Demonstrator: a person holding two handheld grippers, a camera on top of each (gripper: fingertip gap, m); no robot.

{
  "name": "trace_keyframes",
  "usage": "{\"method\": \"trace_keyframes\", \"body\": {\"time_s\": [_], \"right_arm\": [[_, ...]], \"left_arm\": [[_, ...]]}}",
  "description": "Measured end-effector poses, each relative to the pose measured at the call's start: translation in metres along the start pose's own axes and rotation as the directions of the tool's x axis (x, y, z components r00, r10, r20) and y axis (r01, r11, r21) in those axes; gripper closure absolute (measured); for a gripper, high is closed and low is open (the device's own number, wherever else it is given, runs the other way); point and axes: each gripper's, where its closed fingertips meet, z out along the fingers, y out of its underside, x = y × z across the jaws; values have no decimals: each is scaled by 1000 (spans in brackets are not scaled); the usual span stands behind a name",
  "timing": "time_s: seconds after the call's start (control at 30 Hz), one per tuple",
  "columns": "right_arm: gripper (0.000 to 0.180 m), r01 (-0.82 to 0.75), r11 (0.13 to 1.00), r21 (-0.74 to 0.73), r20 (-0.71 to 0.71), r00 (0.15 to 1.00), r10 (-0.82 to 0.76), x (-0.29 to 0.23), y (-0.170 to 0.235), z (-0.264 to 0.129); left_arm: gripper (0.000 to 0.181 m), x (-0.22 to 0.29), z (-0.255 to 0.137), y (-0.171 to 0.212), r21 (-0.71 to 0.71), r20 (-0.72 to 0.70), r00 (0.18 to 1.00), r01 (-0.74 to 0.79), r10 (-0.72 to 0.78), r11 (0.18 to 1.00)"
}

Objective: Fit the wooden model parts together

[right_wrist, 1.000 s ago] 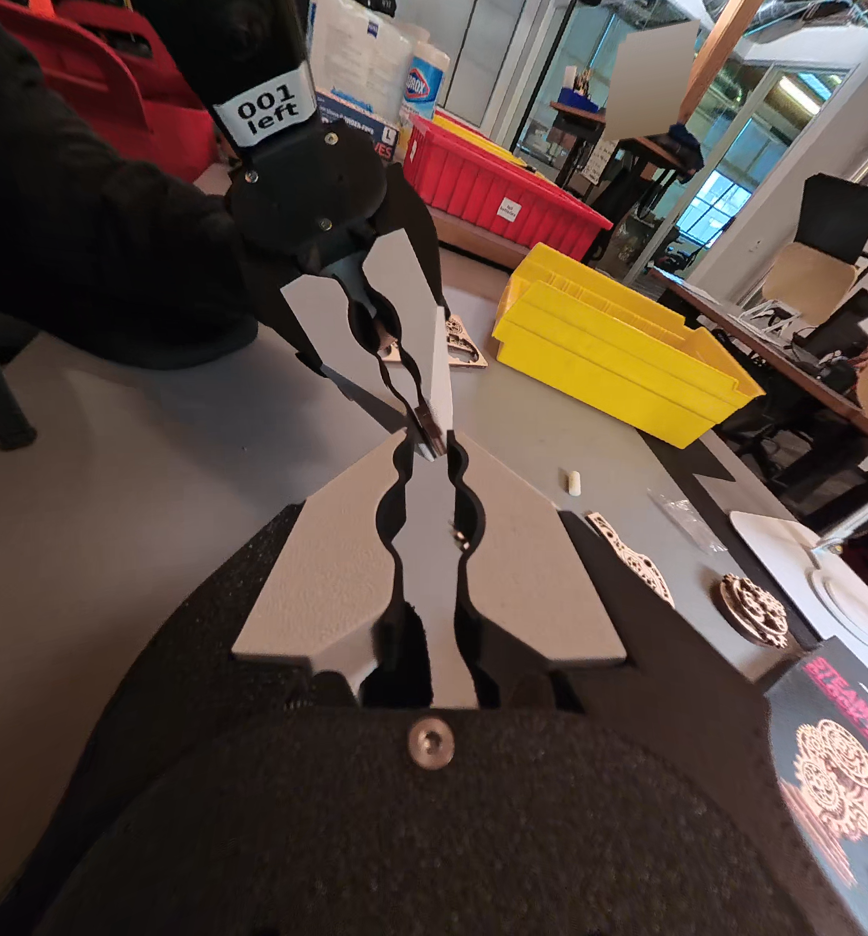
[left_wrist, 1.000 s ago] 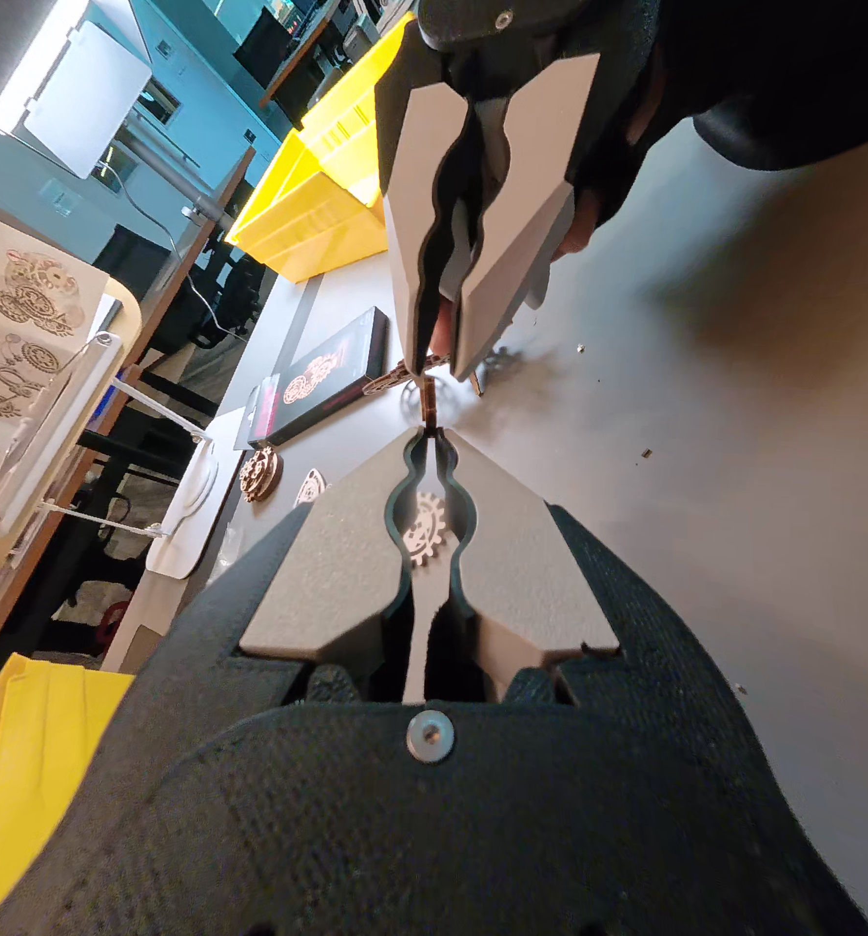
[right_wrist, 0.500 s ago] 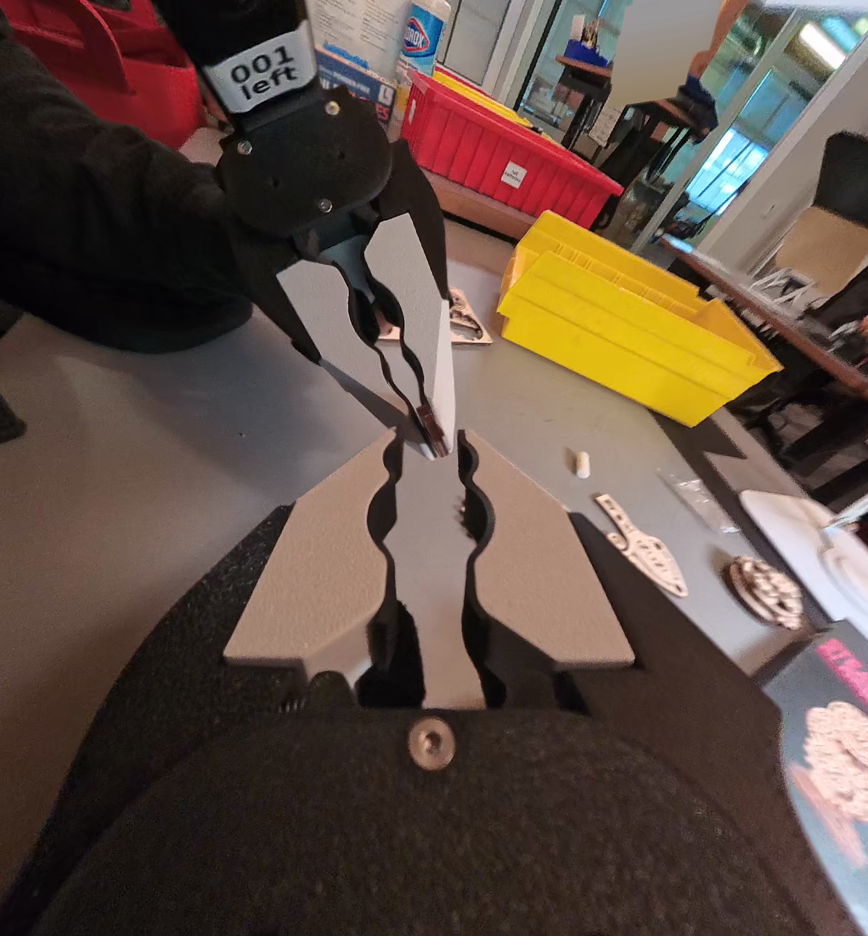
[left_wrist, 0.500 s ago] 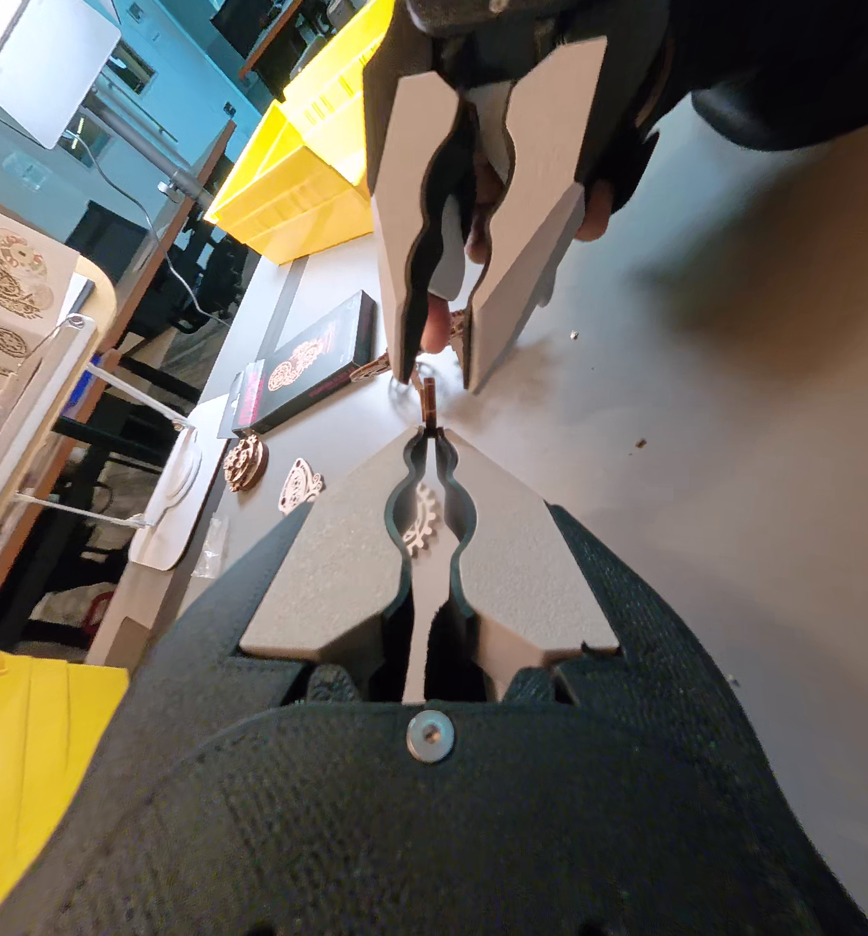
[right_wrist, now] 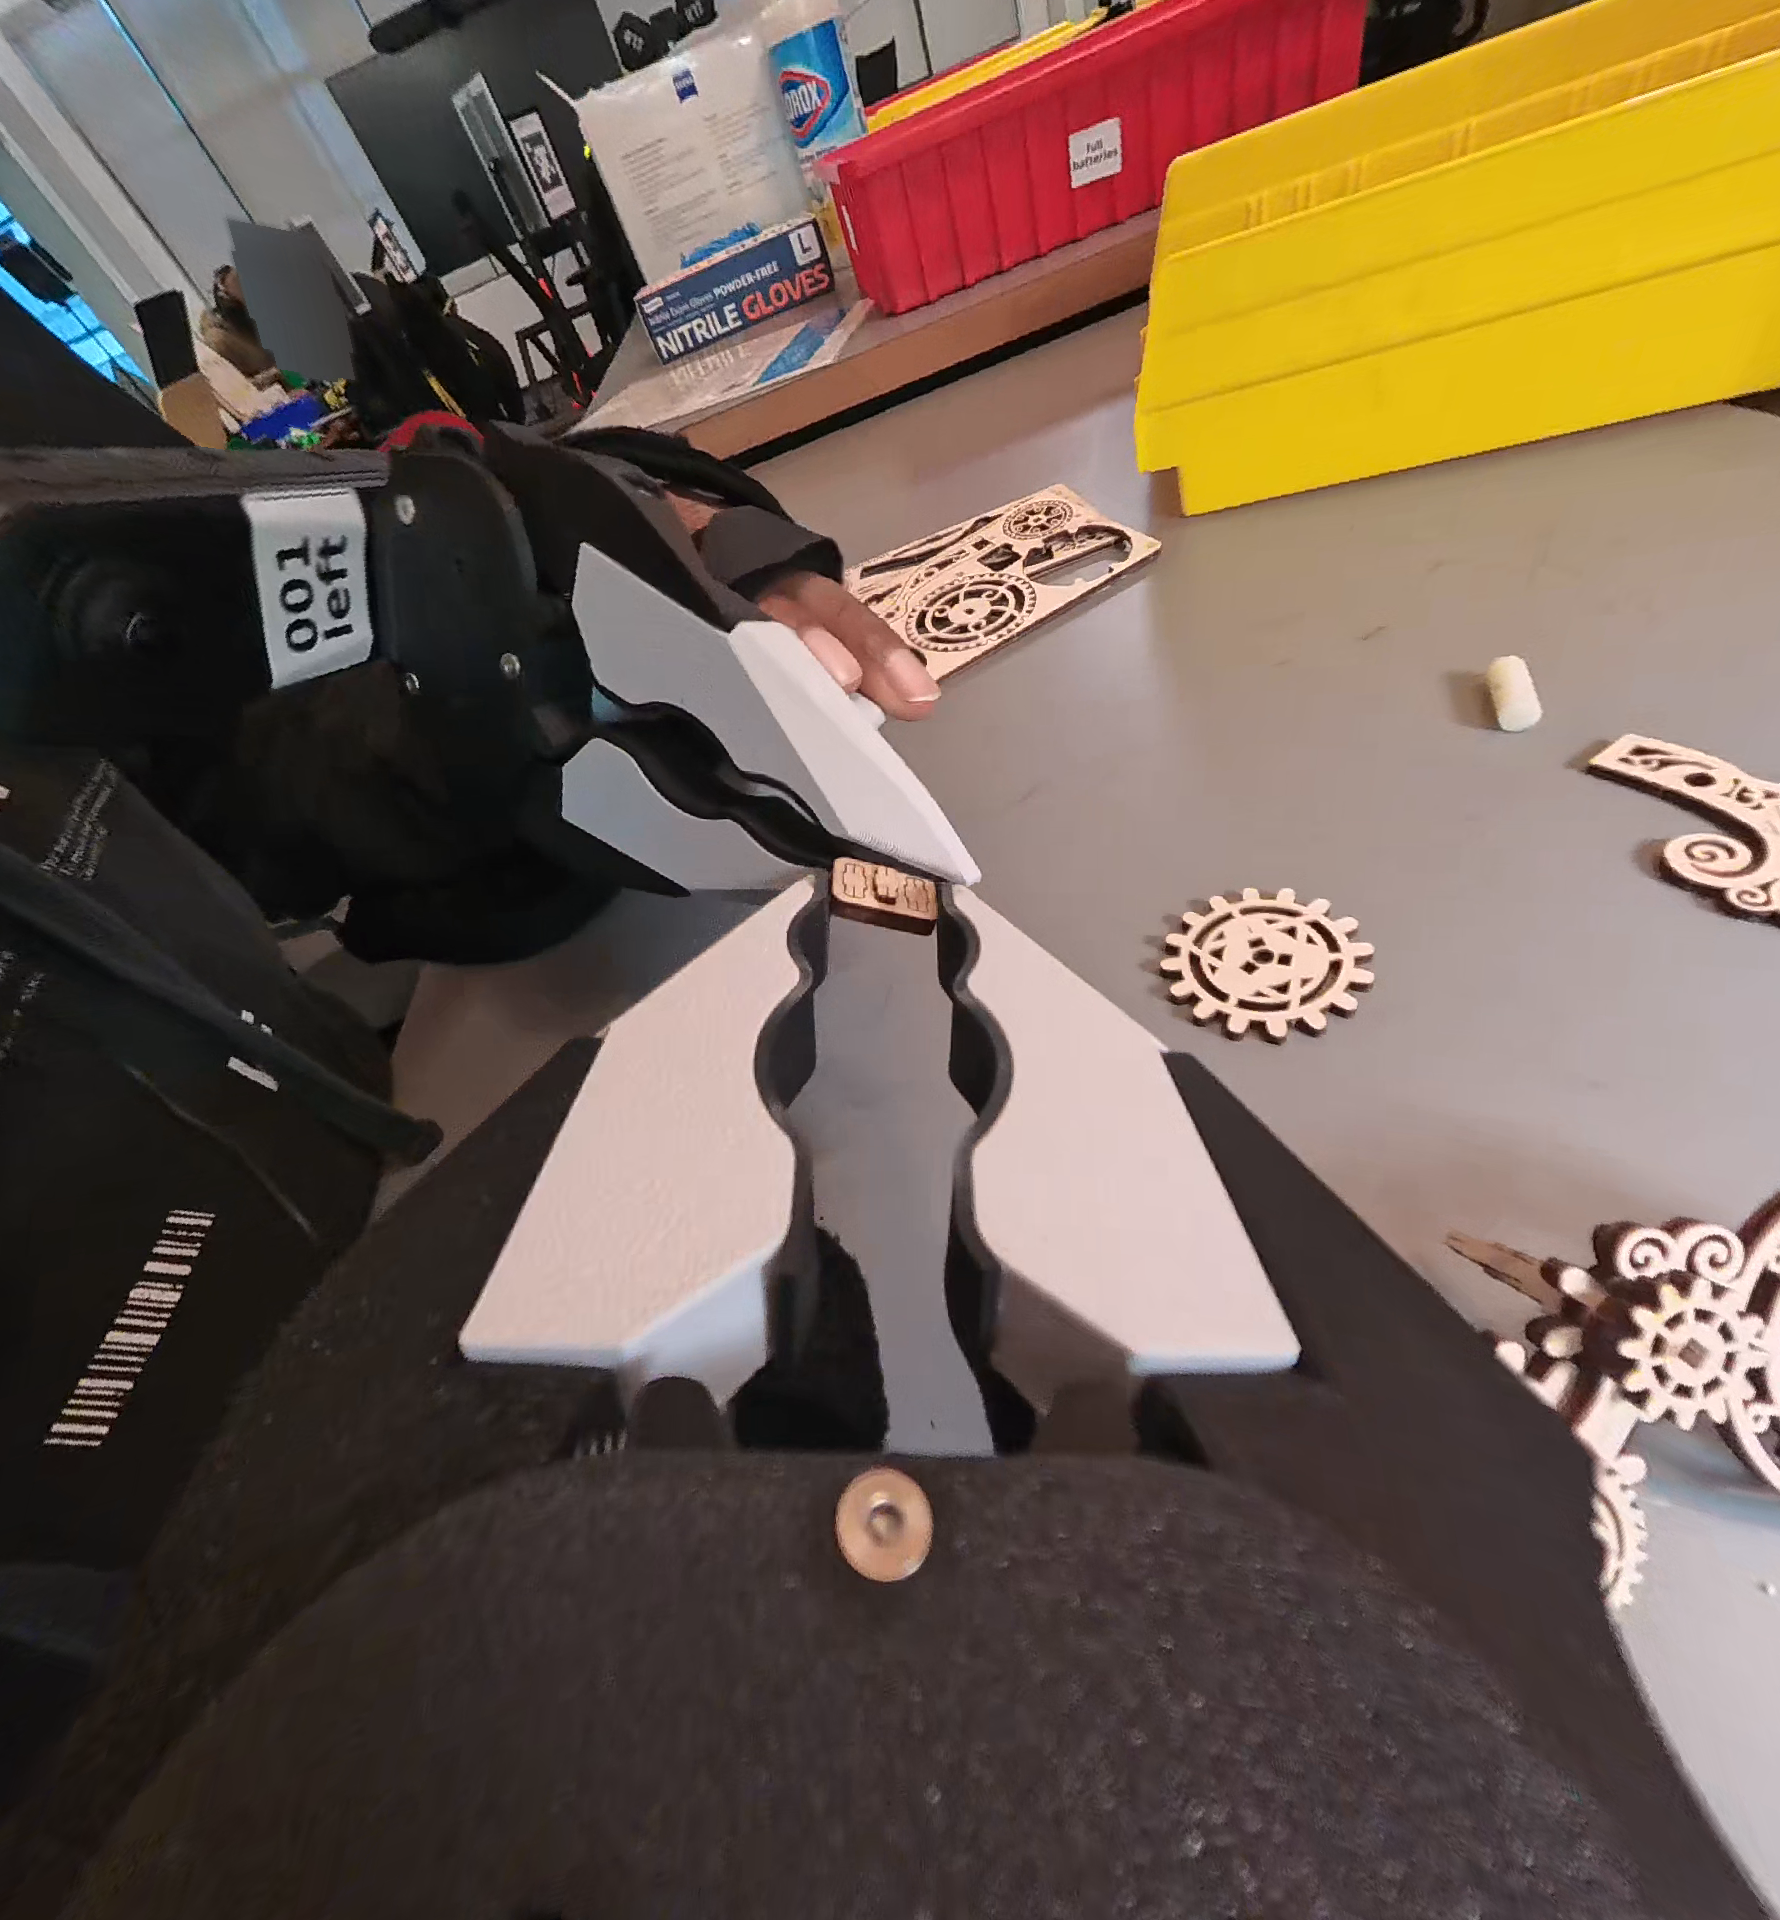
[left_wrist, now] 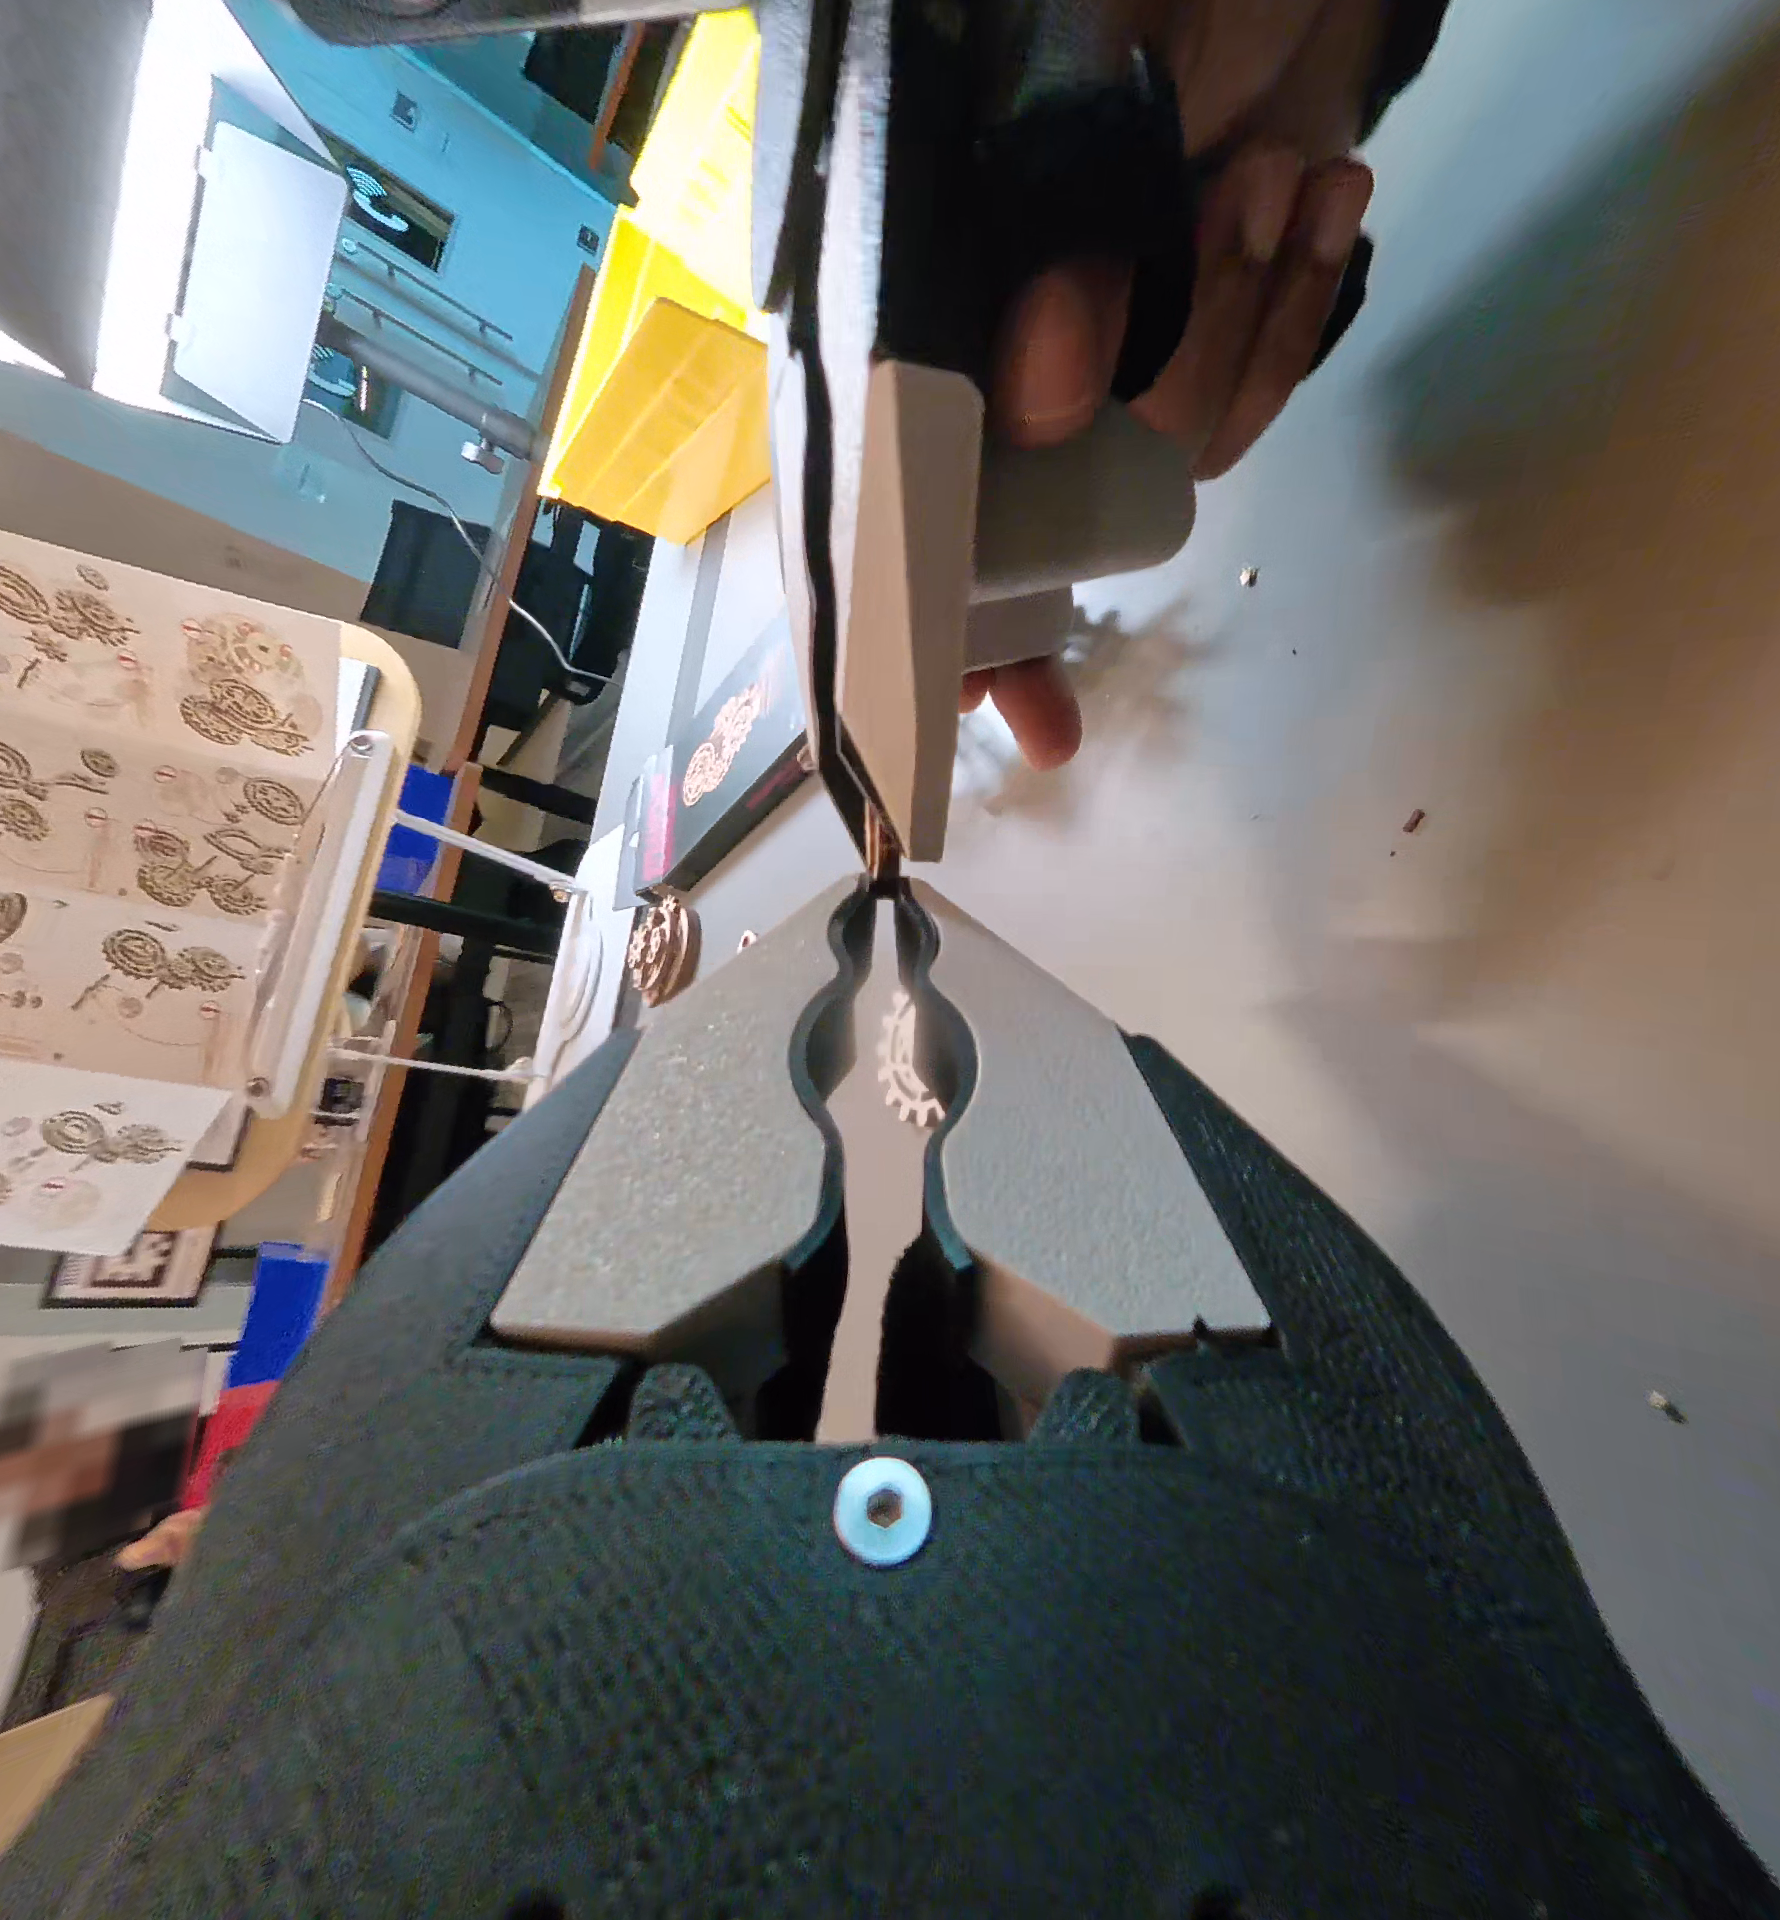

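Note:
A small flat wooden piece (right_wrist: pixel 884 896) with cut-out slots is pinched between both grippers above the grey table (right_wrist: pixel 1281 644). My right gripper (right_wrist: pixel 881 902) is shut on it across its width. My left gripper (right_wrist: pixel 912 864) comes in from the left, lies sideways, and is shut on the piece's far edge. In the left wrist view the piece (left_wrist: pixel 881 868) shows edge-on between my left gripper (left_wrist: pixel 881 899) and the right gripper (left_wrist: pixel 881 831) above it. A wooden gear (right_wrist: pixel 1267 964) lies on the table just right of the grippers; it also shows in the left wrist view (left_wrist: pixel 907 1060).
A wooden parts sheet (right_wrist: pixel 1000 587), an ornate flat part (right_wrist: pixel 1759 842), a white peg (right_wrist: pixel 1512 694) and an assembled gear model (right_wrist: pixel 1717 1351) lie on the table. Yellow bins (right_wrist: pixel 1488 312) stand behind. A black box (left_wrist: pixel 740 748) and an instruction sheet on a stand (left_wrist: pixel 117 831) are at the left. My left and right fingertips are right by each other. The wooden gear (right_wrist: pixel 1267 964) is about equally far from each gripper, around 10 centimeters.
The right gripper opened briefly, then shut on the small piece that the left gripper holds. Both grippers have turned, and the left one now lies sideways close to the table.

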Motion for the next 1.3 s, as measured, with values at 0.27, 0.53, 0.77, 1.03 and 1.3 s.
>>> {"method": "trace_keyframes", "body": {"time_s": [0.27,0.53,0.77,1.03,1.3], "right_arm": [[162,358,925,123,-54,934,-354,-11,-23,-18],[162,594,797,108,-91,804,-587,-22,-22,-23],[162,655,754,58,-94,755,-649,-21,-15,-20],[166,617,787,-8,-132,779,-612,-6,-14,-22],[176,637,760,-125,-151,745,-649,4,-3,-18]], "left_arm": [[163,-20,-21,-27,174,-497,523,842,-693,511],[166,-21,-25,-41,-214,-793,-244,969,-559,-121],[177,-14,-22,-43,-312,-783,-362,932,-506,-184],[180,-12,-6,-23,-261,-677,-313,948,-666,-181],[180,-7,-1,-17,-249,-617,-264,959,-741,-135]]}}
